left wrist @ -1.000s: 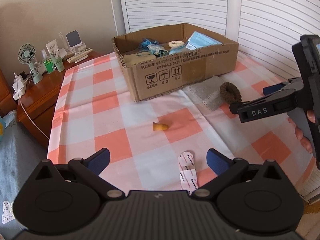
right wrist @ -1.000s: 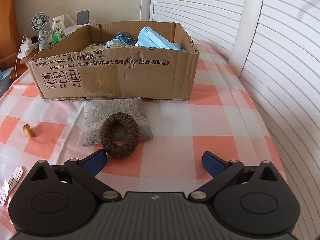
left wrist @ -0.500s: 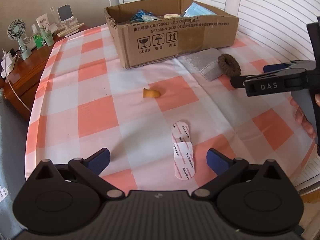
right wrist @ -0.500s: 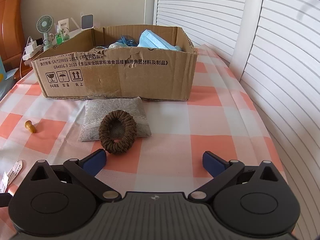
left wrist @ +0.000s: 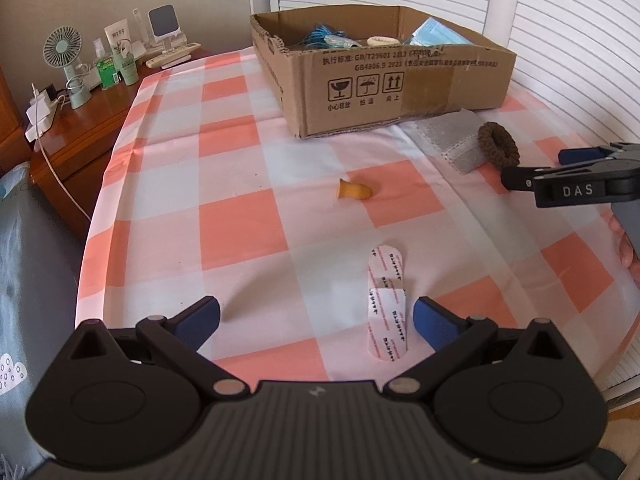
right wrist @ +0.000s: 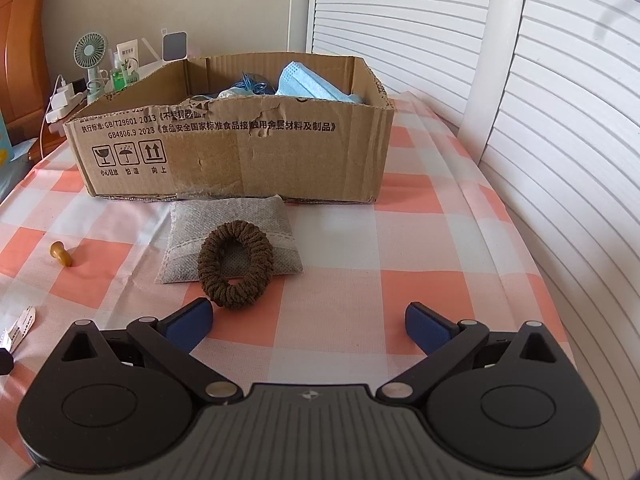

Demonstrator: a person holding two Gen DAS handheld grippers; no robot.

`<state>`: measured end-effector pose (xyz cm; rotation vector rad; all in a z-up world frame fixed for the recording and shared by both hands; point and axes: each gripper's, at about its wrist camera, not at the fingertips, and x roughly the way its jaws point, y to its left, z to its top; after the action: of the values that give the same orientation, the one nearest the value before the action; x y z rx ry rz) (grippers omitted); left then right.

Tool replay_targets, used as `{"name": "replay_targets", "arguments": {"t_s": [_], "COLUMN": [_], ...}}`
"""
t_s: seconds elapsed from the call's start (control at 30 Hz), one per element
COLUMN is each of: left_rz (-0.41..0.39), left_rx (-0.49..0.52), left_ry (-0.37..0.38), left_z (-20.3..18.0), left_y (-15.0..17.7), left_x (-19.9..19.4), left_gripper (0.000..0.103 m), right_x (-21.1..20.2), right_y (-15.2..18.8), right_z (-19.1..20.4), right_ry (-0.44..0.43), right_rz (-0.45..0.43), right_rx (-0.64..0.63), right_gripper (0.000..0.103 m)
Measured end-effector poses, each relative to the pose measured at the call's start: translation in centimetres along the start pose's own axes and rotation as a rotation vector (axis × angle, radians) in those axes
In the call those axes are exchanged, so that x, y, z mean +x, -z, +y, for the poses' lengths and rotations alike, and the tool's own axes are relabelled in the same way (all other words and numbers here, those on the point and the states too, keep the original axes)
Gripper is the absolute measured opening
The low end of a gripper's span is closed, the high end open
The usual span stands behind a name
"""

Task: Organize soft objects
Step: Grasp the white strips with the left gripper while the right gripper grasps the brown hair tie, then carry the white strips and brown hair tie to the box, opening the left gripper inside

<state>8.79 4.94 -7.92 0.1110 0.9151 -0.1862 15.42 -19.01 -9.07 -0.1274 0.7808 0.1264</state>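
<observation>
from the left wrist view, the left gripper is hovering with its blue fingers spread wide and nothing between them, over two overlapping adhesive bandages lying on the checked tablecloth. one orange earplug is lying further ahead, well apart from them. the cardboard box is sitting at the far side, showing a blue tangle of cord, a pale ring and a blue face mask. this view alone is showing the right gripper from the side, held by a hand, and the full bandages.

from the right wrist view, the right gripper is also standing wide open and empty. one brown scrunchie is lying just ahead of its left finger, resting partly on one grey sachet that is touching the box. only here is the sachet's whole shape showing; the bandages are only peeking in at the left edge, and the earplug is sitting off to the left.
</observation>
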Motion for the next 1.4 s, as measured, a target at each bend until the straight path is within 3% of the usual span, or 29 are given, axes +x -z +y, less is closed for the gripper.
{"name": "replay_targets", "arguments": {"t_s": [0.07,0.13,0.23,0.57,0.77,0.9,1.0,1.17,1.23,1.3,1.4], "left_rz": [-0.006,-0.015,-0.033,-0.078,-0.083,-0.082,-0.081,-0.081,-0.081,-0.081,-0.079], "left_rx": [0.009,0.001,0.012,0.022,0.017,0.018,0.016,0.016,0.017,0.019,0.019], "left_ry": [0.031,0.054,0.061,0.073,0.069,0.07,0.069,0.069,0.069,0.071,0.079], "left_z": [-0.6,-0.9,-1.7,-3.5,-3.6,-3.6,-3.6,-3.7,-3.7,-3.7,-3.6], "left_y": [0.1,0.2,0.1,0.1,0.0,-0.1,-0.3,-0.3,-0.3,-0.4,-0.4], "left_x": [-0.2,-0.5,-0.9,-1.3,-1.2,-1.1,-0.9,-0.9,-0.9,-0.9,-0.9], "left_gripper": [0.097,0.082,0.065,0.022,0.018,0.018,0.018,0.018,0.018,0.018,0.018], "right_x": [0.0,0.0,0.0,0.0,-0.1,-0.4,-0.5,-0.3,-0.2,0.0,-0.2], "right_y": [0.0,0.0,0.0,0.2,0.4,0.4,0.2,-0.3,-0.6,-0.8,-1.0], "right_z": [0.0,0.0,0.0,0.0,-0.2,0.1,0.6,1.7,2.1,2.3,2.5], "right_ry": [0.001,0.003,0.003,0.0,-0.017,-0.058,-0.082,-0.106,-0.111,-0.106,-0.106], "right_rz": [-0.002,-0.003,-0.006,-0.023,-0.036,-0.056,-0.072,-0.092,-0.098,-0.1,-0.104], "right_rx": [0.001,0.002,0.001,-0.004,-0.026,-0.066,-0.098,-0.138,-0.145,-0.154,-0.164], "right_gripper": [0.103,0.103,0.103,0.103,0.103,0.086,0.082,0.066,0.059,0.045,0.036]}}
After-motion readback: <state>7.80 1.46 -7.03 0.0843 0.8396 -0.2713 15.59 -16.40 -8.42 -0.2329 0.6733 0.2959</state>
